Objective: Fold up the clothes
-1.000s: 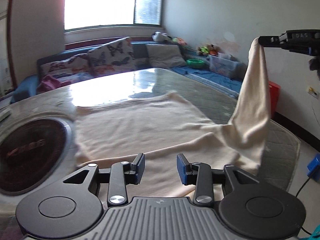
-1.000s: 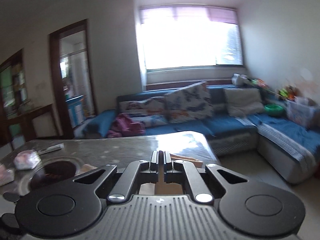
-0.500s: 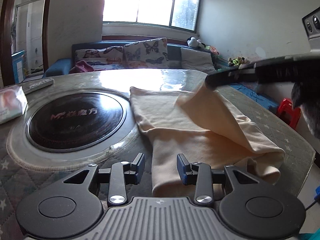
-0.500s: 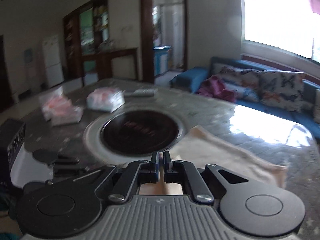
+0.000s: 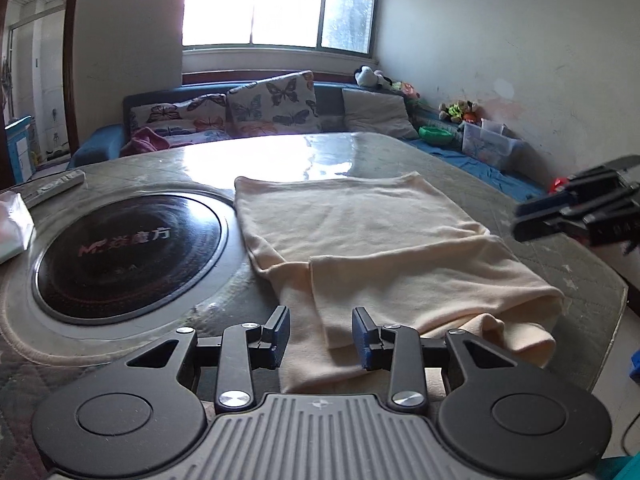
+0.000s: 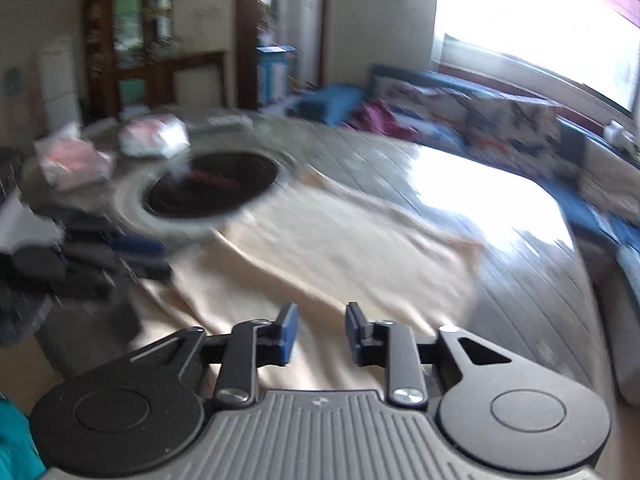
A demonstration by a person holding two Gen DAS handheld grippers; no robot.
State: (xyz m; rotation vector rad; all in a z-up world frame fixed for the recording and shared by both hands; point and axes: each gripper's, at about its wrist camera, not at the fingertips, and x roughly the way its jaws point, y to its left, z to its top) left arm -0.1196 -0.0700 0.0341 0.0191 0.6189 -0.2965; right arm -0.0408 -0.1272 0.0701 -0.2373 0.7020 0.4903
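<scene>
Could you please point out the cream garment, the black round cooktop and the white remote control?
cream fabric garment (image 5: pixel 360 216), left wrist view, flat upper panel
black round glass cooktop (image 5: pixel 128 248), left wrist view, centre
white remote control (image 5: pixel 54 187), left wrist view, middle

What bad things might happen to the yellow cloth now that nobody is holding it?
1. The cream cloth bunches right at the table corner, so it may slide off.
2. Its left side lies beside the round black cooktop; a pull that way could drag it on top.
3. Both the left gripper and right gripper have their jaws open, so the loose fold may flop apart.
</scene>
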